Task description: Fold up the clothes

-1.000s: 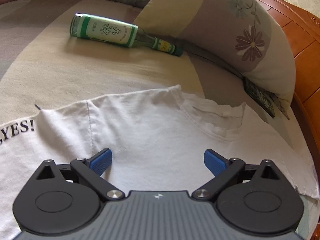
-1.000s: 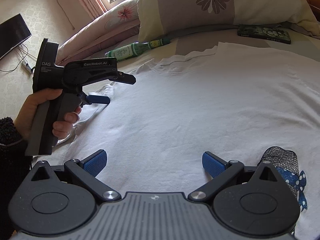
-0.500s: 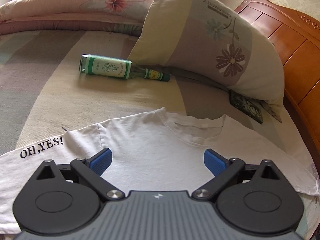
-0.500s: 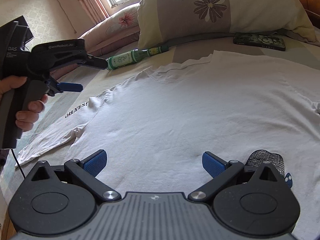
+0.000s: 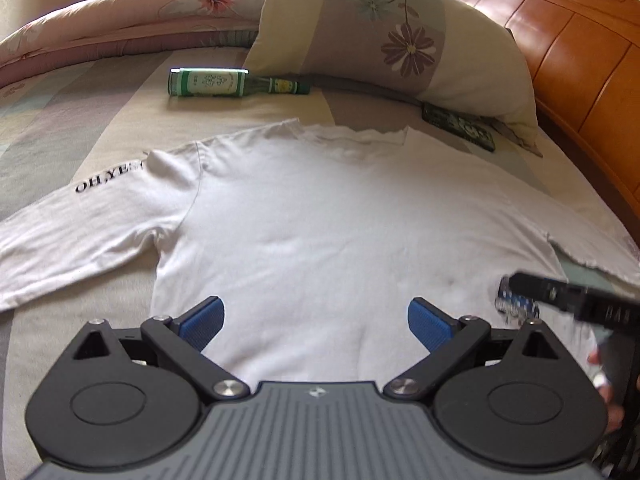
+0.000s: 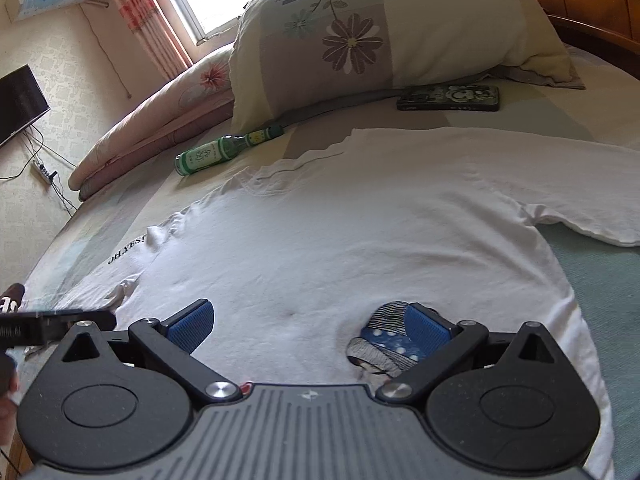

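A white long-sleeved shirt [image 5: 320,216] lay spread flat on the bed [image 5: 100,92], collar away from both grippers, "OH,YES!" printed on one sleeve. The left gripper [image 5: 316,320] and right gripper [image 6: 308,324] hovered over its lower body, jaws wide apart, grasping nothing.

Striped bed [image 5: 100,112], white long-sleeved shirt [image 5: 320,220] spread flat at centre, green bottle [image 5: 224,84] at 11 o'clock, floral pillow [image 5: 400,36] at 12, dark case [image 5: 460,126] at 1, rolled quilt [image 5: 132,20] behind.
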